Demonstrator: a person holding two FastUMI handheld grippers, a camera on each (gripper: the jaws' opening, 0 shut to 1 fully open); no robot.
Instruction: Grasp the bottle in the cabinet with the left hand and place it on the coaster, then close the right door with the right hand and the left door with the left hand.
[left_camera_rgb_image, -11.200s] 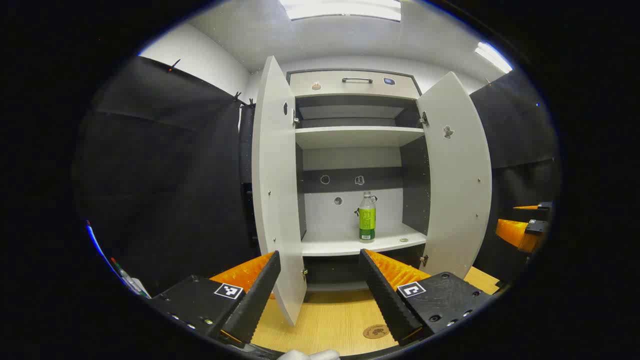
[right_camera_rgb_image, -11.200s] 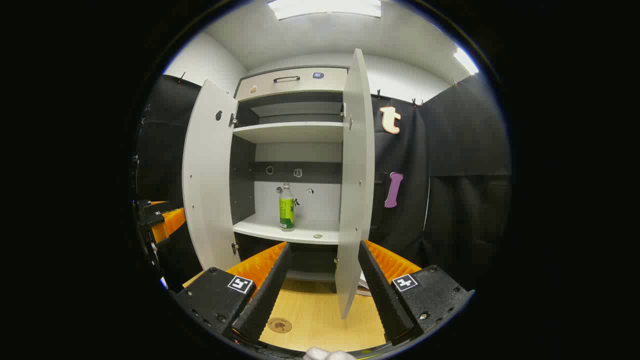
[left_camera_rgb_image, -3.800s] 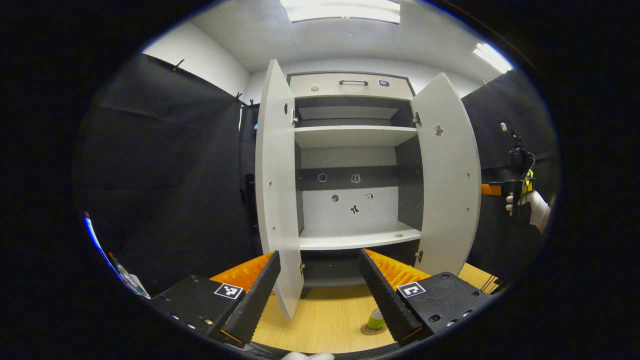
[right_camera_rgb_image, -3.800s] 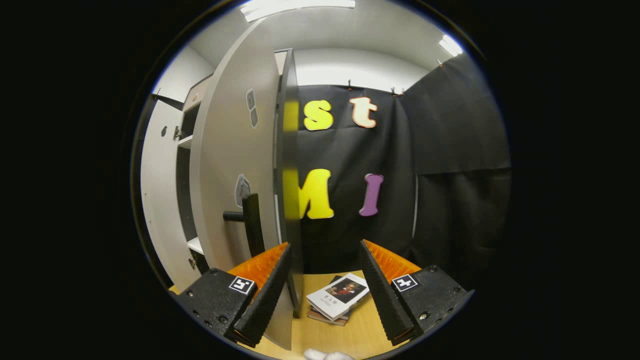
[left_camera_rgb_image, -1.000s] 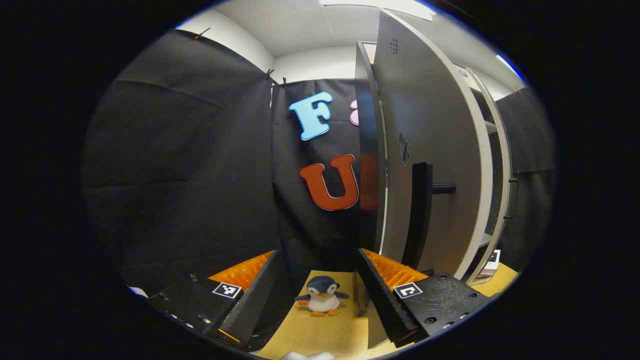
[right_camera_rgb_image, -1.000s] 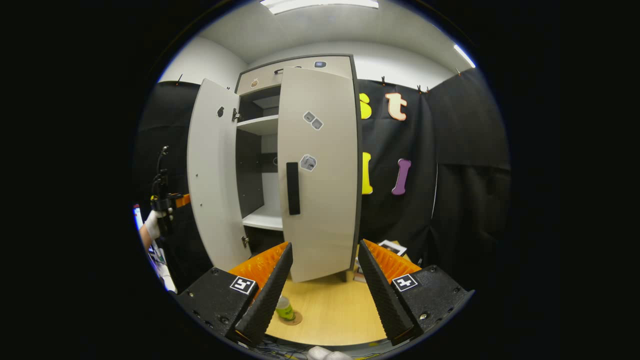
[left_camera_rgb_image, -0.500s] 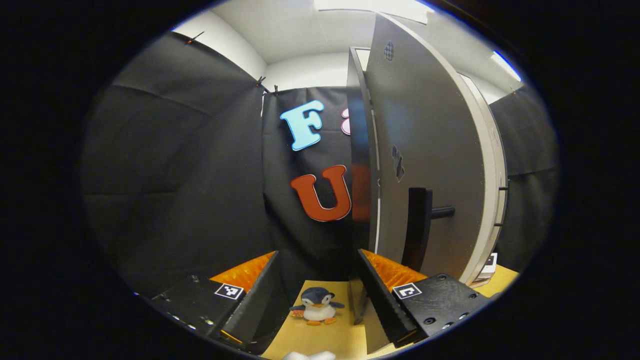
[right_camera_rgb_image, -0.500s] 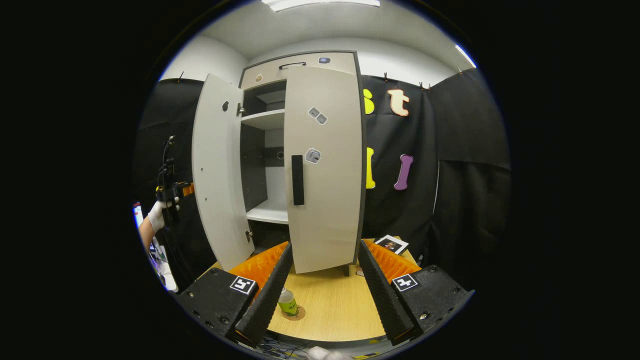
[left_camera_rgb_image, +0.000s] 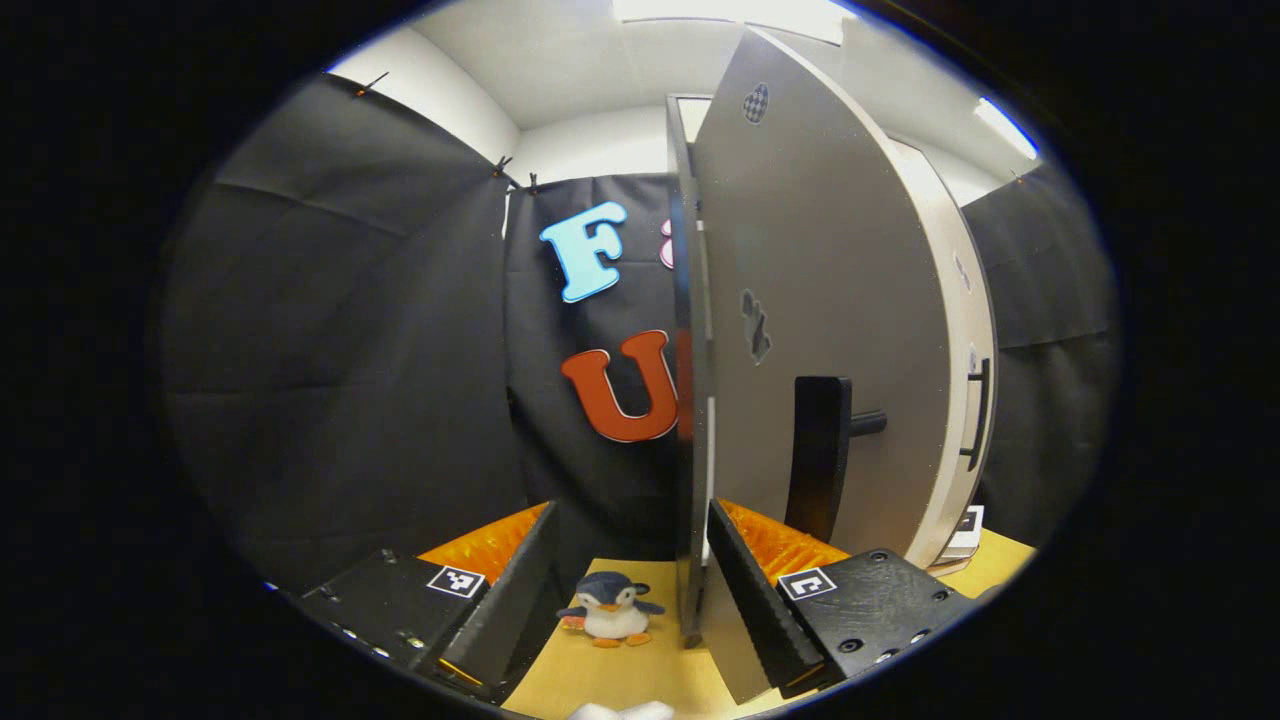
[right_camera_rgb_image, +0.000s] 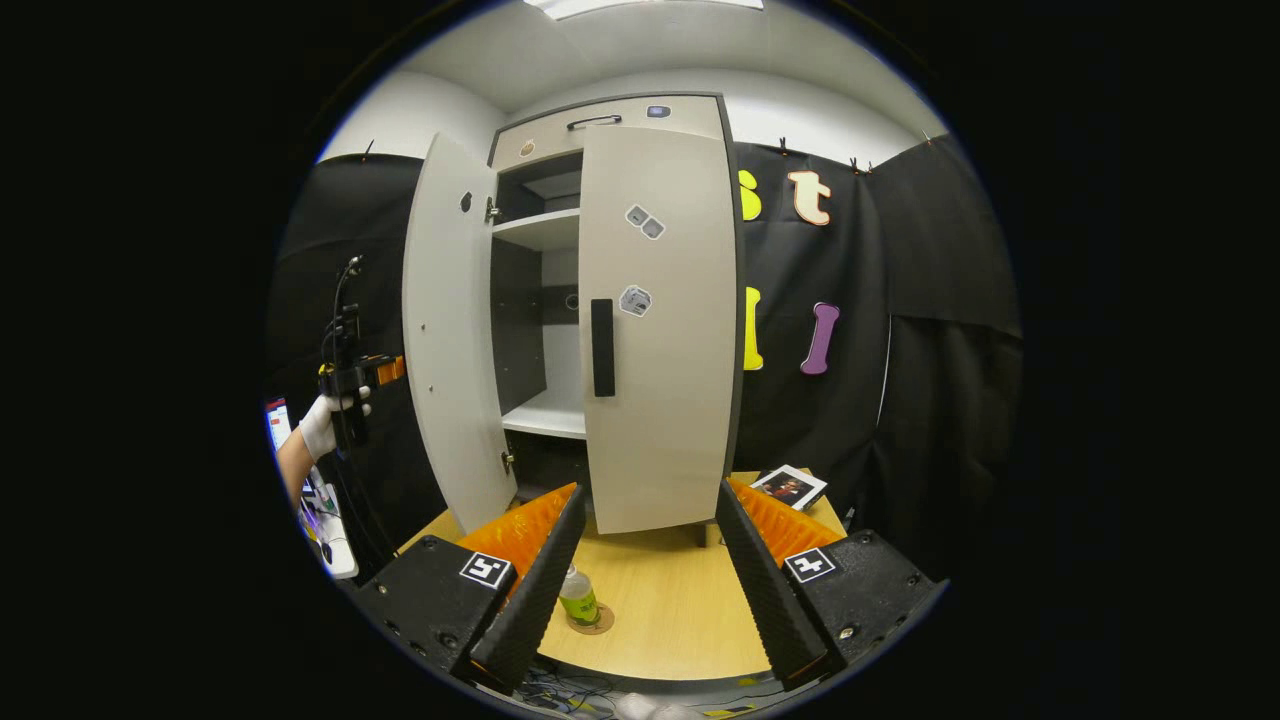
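In the right gripper view the green-labelled bottle (right_camera_rgb_image: 578, 598) stands upright on the round coaster (right_camera_rgb_image: 592, 623) on the wooden table. The cabinet's right door (right_camera_rgb_image: 655, 330) lies shut, with its black handle (right_camera_rgb_image: 602, 348) facing me. The left door (right_camera_rgb_image: 452, 330) stands partly open. A gloved hand holds my left gripper (right_camera_rgb_image: 390, 370) behind that door. My right gripper (right_camera_rgb_image: 640, 590) hangs open over the table, holding nothing. In the left gripper view my left gripper (left_camera_rgb_image: 625, 590) is open at the outer face of the left door (left_camera_rgb_image: 830, 300); the door's edge (left_camera_rgb_image: 690, 420) rises just beside its right finger.
A penguin plush (left_camera_rgb_image: 608, 610) sits on the table between the left gripper's fingers. The left door's black handle (left_camera_rgb_image: 820, 455) juts out to the right. A book (right_camera_rgb_image: 790, 487) lies at the table's back right. Black cloth walls stand close around the cabinet.
The left door has swung further toward shut with my left gripper behind it. My right gripper has drawn back from the shut right door, so more of the table shows.
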